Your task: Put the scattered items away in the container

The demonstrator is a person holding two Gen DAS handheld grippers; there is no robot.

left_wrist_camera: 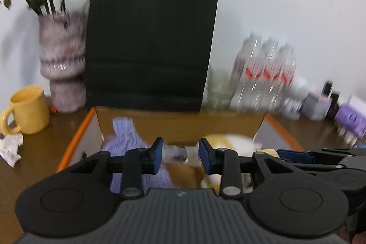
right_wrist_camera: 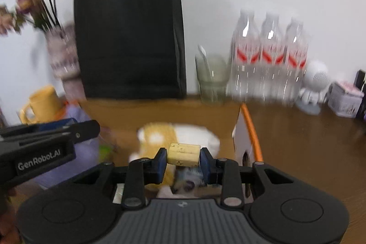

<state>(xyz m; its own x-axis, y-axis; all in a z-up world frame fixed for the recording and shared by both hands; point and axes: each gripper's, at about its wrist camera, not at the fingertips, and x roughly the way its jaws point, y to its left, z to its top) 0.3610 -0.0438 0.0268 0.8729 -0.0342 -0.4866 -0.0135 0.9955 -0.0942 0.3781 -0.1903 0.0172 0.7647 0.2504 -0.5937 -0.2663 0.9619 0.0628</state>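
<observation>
A pitted, matt cork (right_wrist_camera: 183,155) sits between blue rubbery pads (right_wrist_camera: 160,161). The brown cardboard box (left_wrist_camera: 178,125) looks dull, the wood-grain table (right_wrist_camera: 308,152) faintly glossy, the plastic bottles (right_wrist_camera: 270,56) shiny.

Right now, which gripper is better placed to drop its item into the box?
Right. The right gripper grips a cork directly over the box; the left gripper's item is blurred.

"GenRobot.AI" reads in white on the left hand-held gripper (right_wrist_camera: 87,129) body.
</observation>
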